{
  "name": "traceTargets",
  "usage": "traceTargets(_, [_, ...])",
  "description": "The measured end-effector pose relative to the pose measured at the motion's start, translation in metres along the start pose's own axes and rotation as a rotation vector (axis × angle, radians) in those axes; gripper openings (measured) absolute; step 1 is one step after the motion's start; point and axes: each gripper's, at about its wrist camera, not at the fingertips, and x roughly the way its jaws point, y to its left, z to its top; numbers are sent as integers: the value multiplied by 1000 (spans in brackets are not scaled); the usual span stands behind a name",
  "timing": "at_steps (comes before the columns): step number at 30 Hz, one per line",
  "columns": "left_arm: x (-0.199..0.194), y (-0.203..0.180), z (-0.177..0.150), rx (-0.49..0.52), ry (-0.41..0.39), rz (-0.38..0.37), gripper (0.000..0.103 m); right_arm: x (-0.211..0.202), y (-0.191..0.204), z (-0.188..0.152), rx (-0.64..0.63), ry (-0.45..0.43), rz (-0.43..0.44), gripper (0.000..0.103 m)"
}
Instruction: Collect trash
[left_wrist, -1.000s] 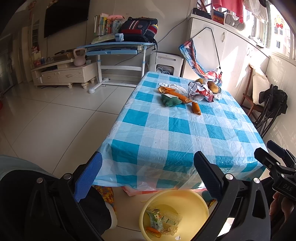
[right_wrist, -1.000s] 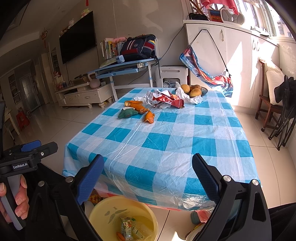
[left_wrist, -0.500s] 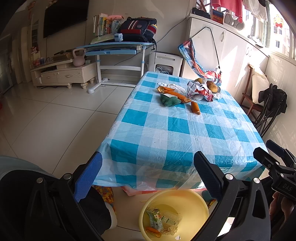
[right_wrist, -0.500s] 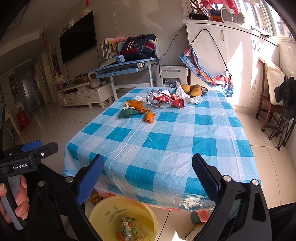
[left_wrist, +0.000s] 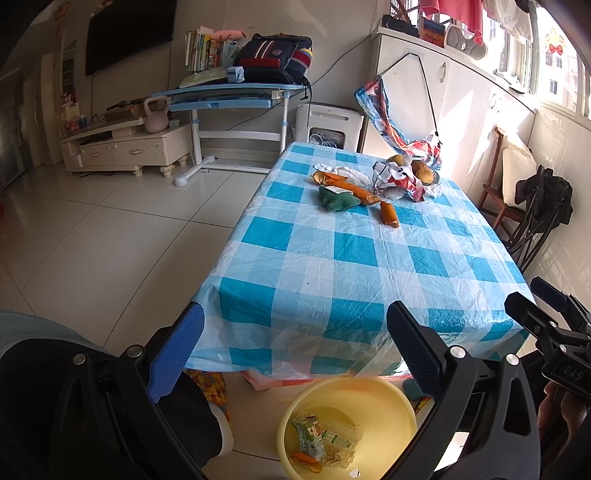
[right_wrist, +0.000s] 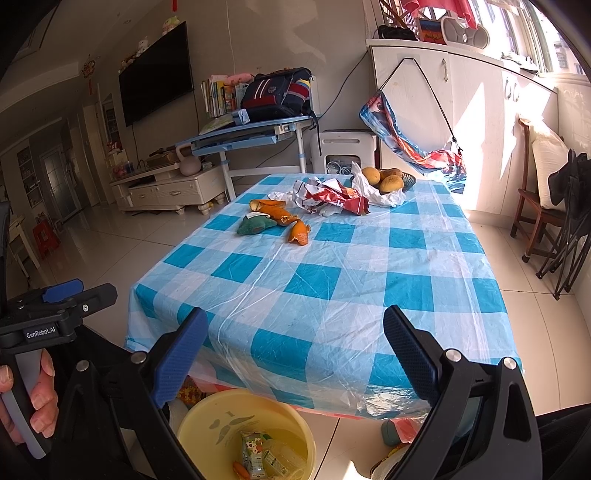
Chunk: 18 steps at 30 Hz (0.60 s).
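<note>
Jaws of both the left gripper (left_wrist: 295, 354) and the right gripper (right_wrist: 295, 350) stand wide open and hold nothing. Orange peels (right_wrist: 282, 218) and a crumpled red wrapper (right_wrist: 332, 197) lie at the far end of the checkered surface (right_wrist: 332, 280). Below its near edge, on the floor, stands a yellow bucket (left_wrist: 388, 402) with a small carton (left_wrist: 308, 435) inside.

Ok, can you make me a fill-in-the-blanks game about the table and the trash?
1. The tablecloth has blue and ____ squares.
2. The yellow basin with trash in it stands on the ____, in front of the table.
3. The left gripper and the right gripper are both ____ and hold nothing.
4. The orange peels lie on the table beside a ____ soft toy.

Missing words: white; floor; open; green
</note>
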Motion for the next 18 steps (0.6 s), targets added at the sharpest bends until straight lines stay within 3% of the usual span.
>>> traceTargets(18, [0, -1, -1, 0, 1, -2, 96, 0, 0, 0, 1, 1, 0, 92])
